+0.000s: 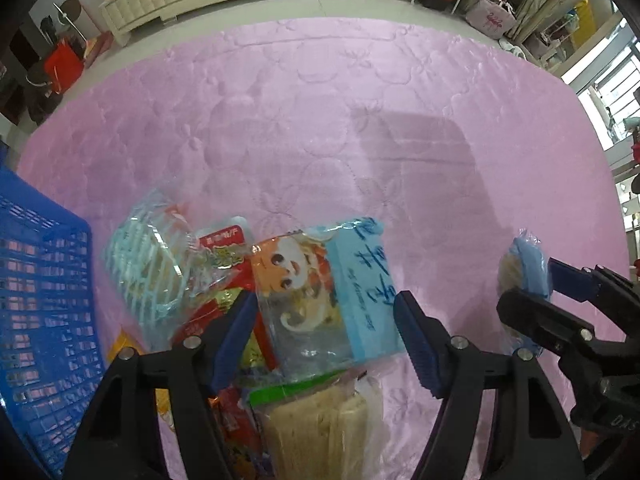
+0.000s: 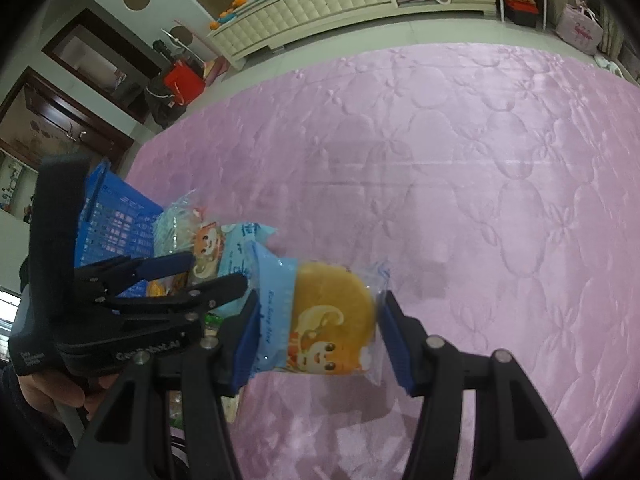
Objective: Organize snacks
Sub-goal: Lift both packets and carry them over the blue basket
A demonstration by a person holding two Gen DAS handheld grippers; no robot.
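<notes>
Looking down along the left gripper (image 1: 326, 330), its two blue pads stand on either side of a blue cake packet with a cartoon face (image 1: 328, 296), which lies on top of a heap of snacks. The left pad sits against the packet's left edge and the right pad just at its right edge; whether they press on it I cannot tell. Under and beside that packet lie a clear packet with pale blue stripes (image 1: 148, 264), a red and gold wrapper (image 1: 218, 254) and a clear bag of pale wafers (image 1: 320, 428) near the lower edge. A blue plastic basket (image 1: 44, 300) stands at the left, just beside the heap. All of this rests on a pink quilted bed cover (image 1: 320, 128). At the right, the right gripper (image 1: 532, 280) holds a second blue packet.

From the right wrist, the right gripper (image 2: 316, 324) is closed at middle width on a blue-wrapped round yellow cake (image 2: 324, 316), held clear above the pink cover (image 2: 480, 200). To the left, the left gripper (image 2: 212, 274) reaches over the heap, with the cartoon packet (image 2: 218, 254) under its fingers and the basket (image 2: 116, 224) behind.
</notes>
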